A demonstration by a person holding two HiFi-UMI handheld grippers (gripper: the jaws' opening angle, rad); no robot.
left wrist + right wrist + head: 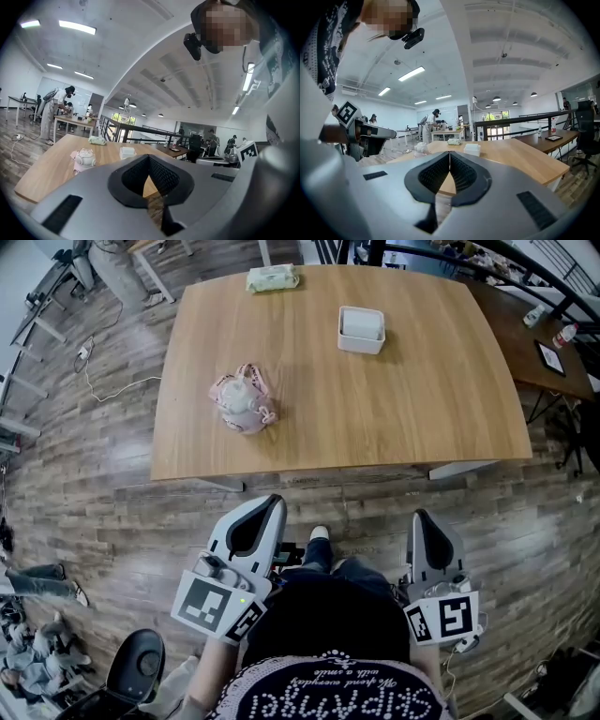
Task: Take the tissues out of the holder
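Tongs first: left gripper [149,159] and right gripper [449,154] both have their jaws pressed together with nothing in them, hanging short of the table's [422,409] near edge. Tissue holder [361,330], a white box, sits toward the table's far side, a bit right of its middle, and the tissues aren't out yet afaict. Pink toy [242,401] sits left of the table's middle, and a wipes pack [273,277] lies at its far edge. For the reach I'd open one pair before arriving and steady the holder's wall with the other so it doesn't slide. Then pinch just the top tissues and lift straight up.
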